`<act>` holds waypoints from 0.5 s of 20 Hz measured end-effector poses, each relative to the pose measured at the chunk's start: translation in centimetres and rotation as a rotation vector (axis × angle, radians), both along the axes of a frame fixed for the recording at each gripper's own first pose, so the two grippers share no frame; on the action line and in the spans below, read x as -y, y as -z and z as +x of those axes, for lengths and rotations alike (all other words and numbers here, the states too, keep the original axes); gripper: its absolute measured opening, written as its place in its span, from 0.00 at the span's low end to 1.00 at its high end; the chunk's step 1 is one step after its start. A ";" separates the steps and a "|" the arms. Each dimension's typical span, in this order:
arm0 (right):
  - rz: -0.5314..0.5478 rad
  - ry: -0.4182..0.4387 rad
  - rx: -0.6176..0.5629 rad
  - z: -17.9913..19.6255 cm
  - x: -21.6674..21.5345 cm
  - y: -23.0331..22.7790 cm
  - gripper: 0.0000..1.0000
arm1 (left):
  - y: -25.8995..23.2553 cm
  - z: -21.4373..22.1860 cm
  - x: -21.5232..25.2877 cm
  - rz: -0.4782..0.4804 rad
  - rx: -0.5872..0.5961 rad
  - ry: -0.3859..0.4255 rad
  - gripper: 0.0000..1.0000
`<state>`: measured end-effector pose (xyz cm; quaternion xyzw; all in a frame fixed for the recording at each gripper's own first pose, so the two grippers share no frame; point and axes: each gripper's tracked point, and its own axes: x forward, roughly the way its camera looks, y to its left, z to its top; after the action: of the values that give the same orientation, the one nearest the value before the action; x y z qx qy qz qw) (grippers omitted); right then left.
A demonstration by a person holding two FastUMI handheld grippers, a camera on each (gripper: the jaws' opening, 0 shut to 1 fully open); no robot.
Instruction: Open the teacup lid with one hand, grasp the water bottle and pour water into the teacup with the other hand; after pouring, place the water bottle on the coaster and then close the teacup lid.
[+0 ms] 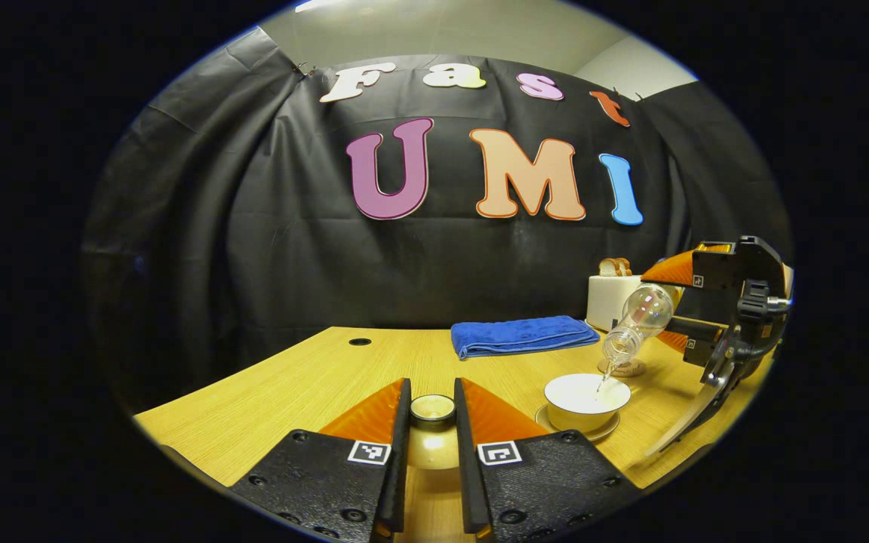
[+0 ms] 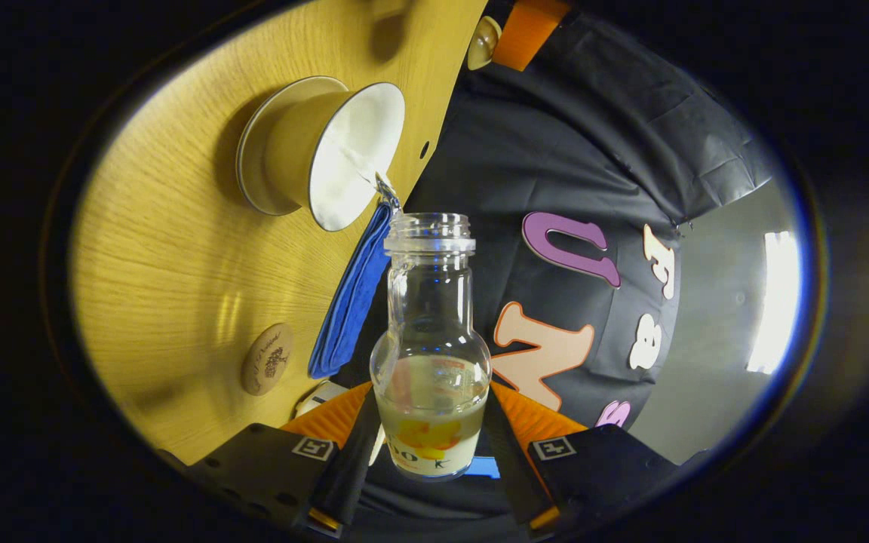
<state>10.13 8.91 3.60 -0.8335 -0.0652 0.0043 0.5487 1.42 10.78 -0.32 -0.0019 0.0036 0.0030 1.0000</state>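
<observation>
My left gripper (image 1: 432, 388) is shut on the teacup lid (image 1: 432, 409), holding it just above the table by its knob. To the right stands the open white teacup (image 1: 585, 398) on its saucer (image 1: 606, 432). The clear water bottle (image 1: 640, 318) is tipped mouth down over the teacup, and a thin stream of water falls into it. My right gripper (image 1: 672, 305) holds the bottle from the right. In the right gripper view, my right gripper (image 2: 431, 392) is shut on the bottle (image 2: 431, 354), whose mouth points at the teacup (image 2: 329, 154). The round coaster (image 2: 267, 358) lies bare on the table.
A folded blue towel (image 1: 521, 335) lies at the back of the wooden table (image 1: 314, 377). A white toaster (image 1: 612, 298) with bread stands at the back right. The coaster (image 1: 623, 368) sits just behind the teacup. A small hole (image 1: 360, 342) marks the table's back left.
</observation>
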 end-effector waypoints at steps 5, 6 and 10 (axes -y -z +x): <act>-0.085 -0.041 0.041 0.4 -1.1 -0.8 0.79 | -0.1 0.0 0.0 0.000 -0.001 0.000 0.27; -0.104 -0.043 0.047 0.5 -1.1 -0.8 0.79 | 0.0 0.0 0.0 0.000 -0.001 0.000 0.27; -0.127 -0.049 0.060 0.5 -1.2 -1.5 0.78 | 0.0 0.0 0.0 -0.001 -0.002 0.000 0.27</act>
<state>10.62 10.08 5.13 -0.8645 -0.1019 -0.0032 0.4923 1.45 10.75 -0.35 -0.0025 0.0046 0.0031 1.0000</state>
